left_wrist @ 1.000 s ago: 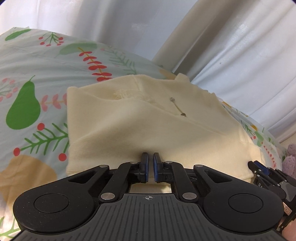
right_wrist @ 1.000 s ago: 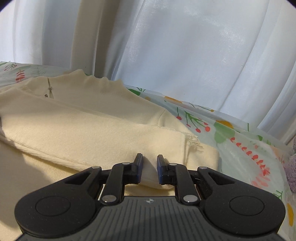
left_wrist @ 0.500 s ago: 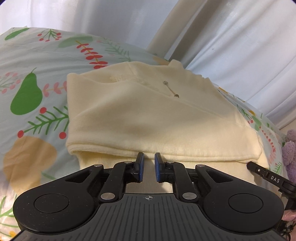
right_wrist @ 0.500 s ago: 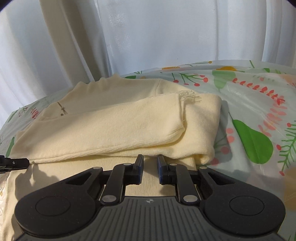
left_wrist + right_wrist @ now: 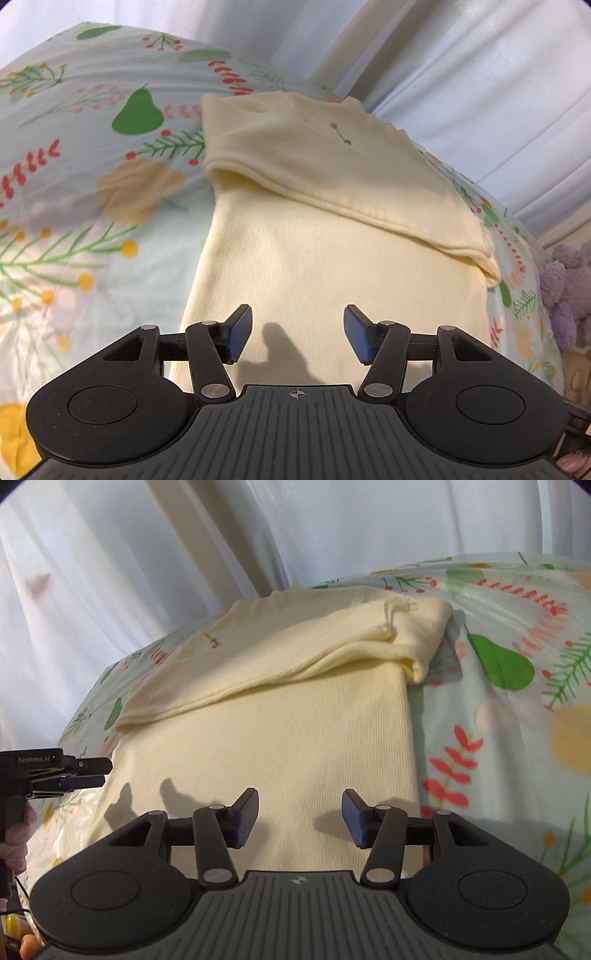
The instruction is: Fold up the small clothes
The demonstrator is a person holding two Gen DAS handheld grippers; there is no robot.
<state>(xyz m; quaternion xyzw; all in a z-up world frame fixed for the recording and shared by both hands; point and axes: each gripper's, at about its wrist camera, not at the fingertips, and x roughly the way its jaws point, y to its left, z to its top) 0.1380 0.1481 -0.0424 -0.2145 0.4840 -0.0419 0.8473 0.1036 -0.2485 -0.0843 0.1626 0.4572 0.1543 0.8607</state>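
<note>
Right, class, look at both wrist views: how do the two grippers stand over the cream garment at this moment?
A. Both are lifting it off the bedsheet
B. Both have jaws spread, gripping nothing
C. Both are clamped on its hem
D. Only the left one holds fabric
B: the left gripper and right gripper both show jaws spread wide with bare cream garment between them, which lies flat on the bedsheet.

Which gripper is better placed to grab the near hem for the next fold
Probably neither alone. The left gripper and right gripper both hang open over the near part of the cream top, left toward its left edge, right toward its right, suiting a two-handed lift.

Black ribbed tool (image 5: 297,334) — blue pads (image 5: 239,329), silver screws
</note>
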